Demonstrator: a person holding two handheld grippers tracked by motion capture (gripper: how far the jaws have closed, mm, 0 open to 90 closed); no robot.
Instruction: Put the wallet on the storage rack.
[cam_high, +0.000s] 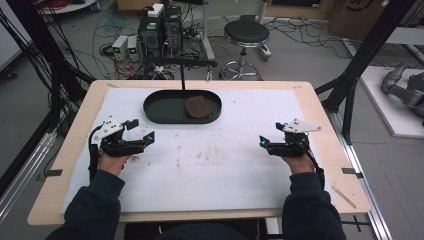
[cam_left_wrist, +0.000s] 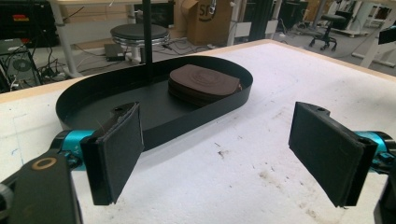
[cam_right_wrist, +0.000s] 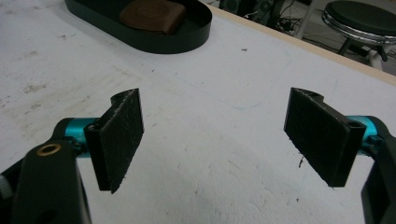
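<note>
A black oval tray (cam_high: 160, 107) lies at the back middle of the white mat, with a brown round stack of discs (cam_high: 197, 107) in its right half. A thin black post (cam_high: 183, 75) rises from the tray's far side. My left gripper (cam_high: 142, 131) is open over the mat, left of and nearer than the tray. In the left gripper view the tray (cam_left_wrist: 210, 109) and brown stack (cam_left_wrist: 204, 83) lie just ahead of the empty jaws. My right gripper (cam_high: 270, 134) is open at the right of the mat, and its view shows the tray (cam_right_wrist: 173, 44) far off at upper left.
The white mat (cam_high: 210, 160) covers most of the wooden table (cam_high: 320, 115) and has brownish stains near its middle. Behind the table are a black stool (cam_high: 246, 35), computer boxes (cam_high: 160, 27) and cables on the floor. Black frame posts (cam_high: 370, 47) stand at both sides.
</note>
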